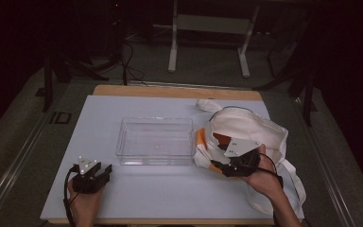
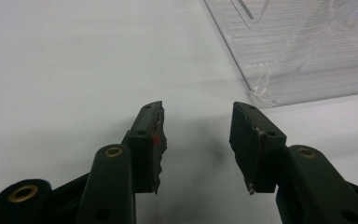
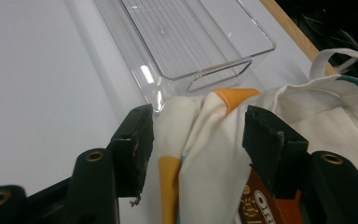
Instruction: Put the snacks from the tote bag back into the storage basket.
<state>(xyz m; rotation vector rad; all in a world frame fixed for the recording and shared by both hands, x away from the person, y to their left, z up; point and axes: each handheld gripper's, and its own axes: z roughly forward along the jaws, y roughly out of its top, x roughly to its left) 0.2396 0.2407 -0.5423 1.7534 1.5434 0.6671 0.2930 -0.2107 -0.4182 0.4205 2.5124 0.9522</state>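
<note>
A cream tote bag (image 1: 253, 130) with orange print lies on the right of the white table top (image 1: 137, 189), its mouth toward a clear plastic bin (image 1: 155, 140). My right gripper (image 1: 219, 166) lies at the bag's mouth. In the right gripper view its jaws hold a bunched fold of the bag's cloth (image 3: 200, 140) between the pads (image 3: 140, 140). An orange packet (image 3: 261, 205) shows under that fold, by the right jaw. My left gripper (image 1: 105, 171) rests on the table near the front left, open, with bare table between its fingertips (image 2: 150, 135).
The clear bin (image 2: 303, 46) stands at the table's middle, just beyond both grippers, with nothing large in it. The bag's straps (image 1: 293, 175) trail toward the front right edge. Metal frame legs (image 1: 172, 47) stand on the floor behind the table.
</note>
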